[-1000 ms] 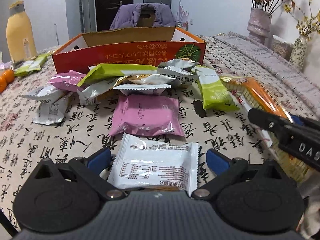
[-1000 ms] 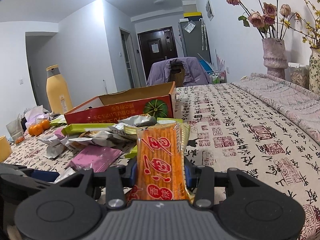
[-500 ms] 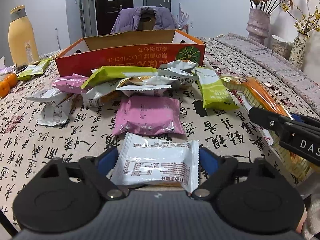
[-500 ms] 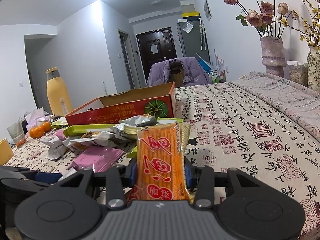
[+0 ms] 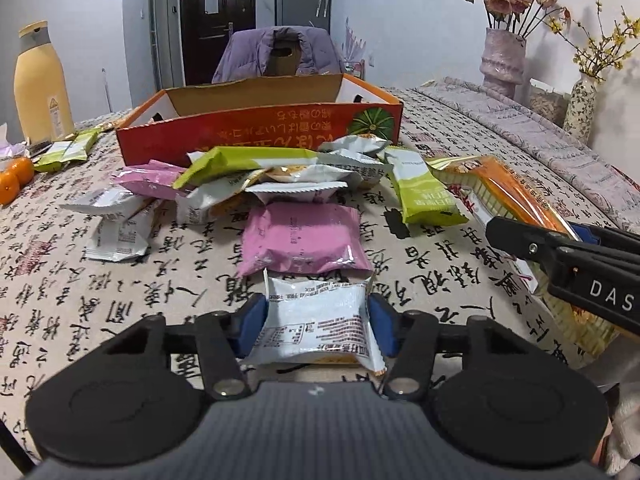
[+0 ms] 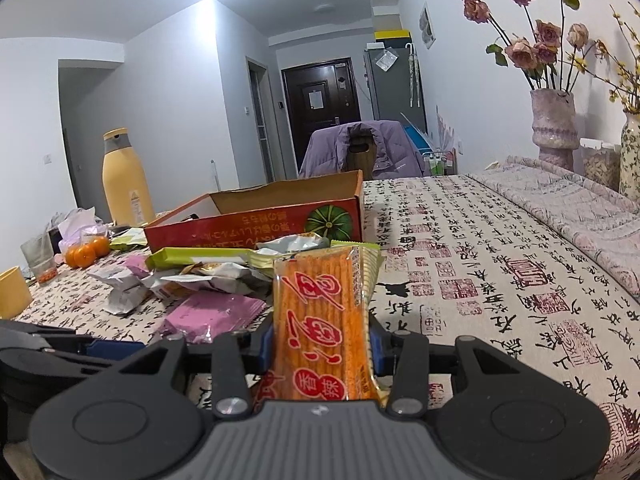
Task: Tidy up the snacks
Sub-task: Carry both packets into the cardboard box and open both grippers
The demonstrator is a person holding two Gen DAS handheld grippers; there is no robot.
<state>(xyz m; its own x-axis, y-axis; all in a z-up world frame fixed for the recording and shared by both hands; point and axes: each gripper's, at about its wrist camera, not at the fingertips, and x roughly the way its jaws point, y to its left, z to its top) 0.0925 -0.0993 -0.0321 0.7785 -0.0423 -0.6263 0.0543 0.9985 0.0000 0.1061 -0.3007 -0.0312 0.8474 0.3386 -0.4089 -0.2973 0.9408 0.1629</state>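
Note:
A white snack packet point(image 5: 320, 312) lies on the patterned tablecloth between the blue pads of my left gripper point(image 5: 318, 332). The jaws are closing, and the pads press its two sides so that it puckers. Just beyond it lies a pink packet point(image 5: 302, 240), then a heap of white, green and pink packets point(image 5: 260, 172) in front of the open red cardboard box point(image 5: 256, 132). My right gripper point(image 6: 320, 340) is shut on a long orange snack pack point(image 6: 320, 312), held off the table. That orange pack point(image 5: 516, 192) also shows at the right of the left wrist view.
A green packet point(image 5: 424, 192) lies to the right of the heap. A yellow bottle point(image 5: 38, 84) and tangerines point(image 5: 14, 176) stand at the far left. Two vases with flowers point(image 5: 502, 60) stand at the far right, and a chair with a purple jacket point(image 5: 280, 52) is behind the box.
The left gripper's jaws have come in from wide open onto the white packet, which now bulges between the pads. The right gripper and its orange pack have kept still.

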